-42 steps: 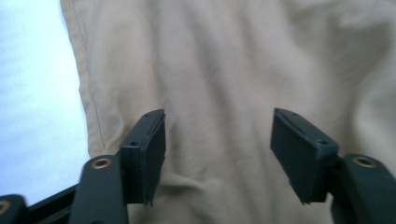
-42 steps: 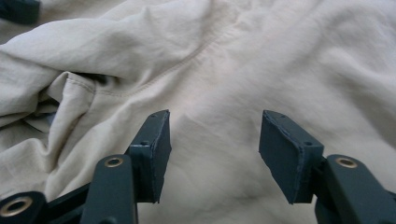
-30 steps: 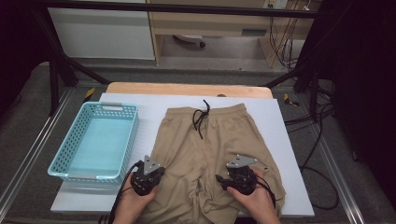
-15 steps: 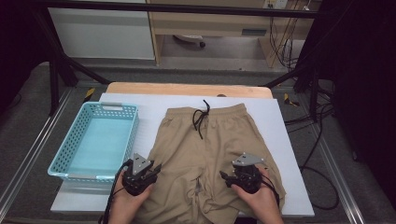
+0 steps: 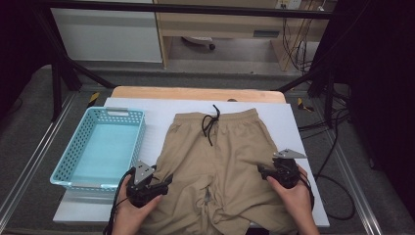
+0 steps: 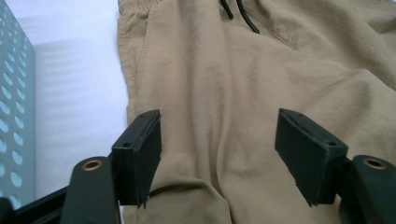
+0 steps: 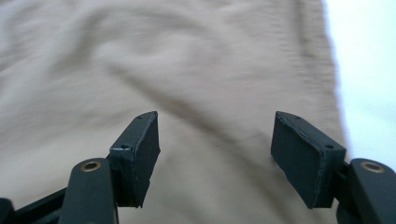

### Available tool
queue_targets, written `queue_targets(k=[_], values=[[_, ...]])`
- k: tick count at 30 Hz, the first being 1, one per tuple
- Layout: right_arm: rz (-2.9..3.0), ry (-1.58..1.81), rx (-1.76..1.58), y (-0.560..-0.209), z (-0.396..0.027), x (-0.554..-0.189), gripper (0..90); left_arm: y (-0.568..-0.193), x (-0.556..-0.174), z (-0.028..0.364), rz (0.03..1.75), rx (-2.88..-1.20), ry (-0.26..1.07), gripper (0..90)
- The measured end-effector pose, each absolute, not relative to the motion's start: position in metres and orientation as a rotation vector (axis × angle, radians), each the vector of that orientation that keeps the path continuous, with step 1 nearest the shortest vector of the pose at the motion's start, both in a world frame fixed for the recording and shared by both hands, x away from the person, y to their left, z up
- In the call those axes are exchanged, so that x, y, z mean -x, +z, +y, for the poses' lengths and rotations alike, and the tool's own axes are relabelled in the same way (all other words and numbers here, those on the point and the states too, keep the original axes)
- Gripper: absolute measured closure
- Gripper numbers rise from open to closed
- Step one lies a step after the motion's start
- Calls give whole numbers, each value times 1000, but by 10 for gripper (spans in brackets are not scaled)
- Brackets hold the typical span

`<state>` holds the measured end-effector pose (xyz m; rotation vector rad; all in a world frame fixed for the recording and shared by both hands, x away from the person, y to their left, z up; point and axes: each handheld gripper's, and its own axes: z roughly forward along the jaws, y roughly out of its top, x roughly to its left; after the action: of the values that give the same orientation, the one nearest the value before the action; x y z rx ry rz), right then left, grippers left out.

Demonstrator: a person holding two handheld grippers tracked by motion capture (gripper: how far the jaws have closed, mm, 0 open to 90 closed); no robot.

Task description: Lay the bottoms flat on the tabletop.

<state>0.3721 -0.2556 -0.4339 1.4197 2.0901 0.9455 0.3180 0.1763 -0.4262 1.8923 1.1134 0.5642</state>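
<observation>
The shorts (image 5: 222,161) lie flat on the bench (image 5: 156,110). My left hand-held gripper (image 5: 164,182) and right hand-held gripper (image 5: 262,171) have just been opening, nothing pinched. I should nip each leg's outer hem low before folding

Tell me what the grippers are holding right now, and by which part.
Nothing. The left gripper and right gripper have just been opening; jaws stand apart above the tan shorts.
</observation>
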Motion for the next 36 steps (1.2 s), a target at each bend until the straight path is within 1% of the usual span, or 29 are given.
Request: queue_targets(k=[5, 9, 12, 13, 14, 15, 17, 19, 21, 25, 31, 36], values=[[2056, 913, -1445, -438, -266, -395, 333, -427, -318, 175, 1111, -1899, 566, 289], [1995, 891, -1486, -442, -274, -419, 317, -428, -318, 173, 1104, -1908, 562, 285], [1980, 869, -1525, -448, -280, -430, 344, -428, -318, 172, 1103, -1913, 561, 284], [1979, 866, -1553, -450, -283, -433, 371, -429, -318, 171, 1101, -1913, 561, 284], [1988, 873, -1566, -452, -284, -433, 438, -429, -318, 170, 1101, -1911, 560, 284], [1994, 876, -1560, -454, -285, -432, 466, -429, -318, 170, 1097, -1921, 563, 285], [2008, 892, -1536, -452, -287, -431, 680, -429, -319, 168, 1095, -1926, 562, 285], [2009, 887, -1521, -452, -287, -429, 790, -430, -319, 167, 1094, -1931, 563, 284], [2020, 900, -1517, -452, -290, -428, 866, -430, -318, 167, 1093, -1934, 562, 283], [2018, 871, -1505, -450, -296, -423, 890, -429, -317, 167, 1088, -1930, 564, 278], [1985, 887, -1553, -447, -311, -412, 888, -424, -318, 170, 1081, -1917, 566, 260], [2001, 913, -1548, -449, -314, -408, 885, -420, -319, 172, 1075, -1906, 590, 237]])
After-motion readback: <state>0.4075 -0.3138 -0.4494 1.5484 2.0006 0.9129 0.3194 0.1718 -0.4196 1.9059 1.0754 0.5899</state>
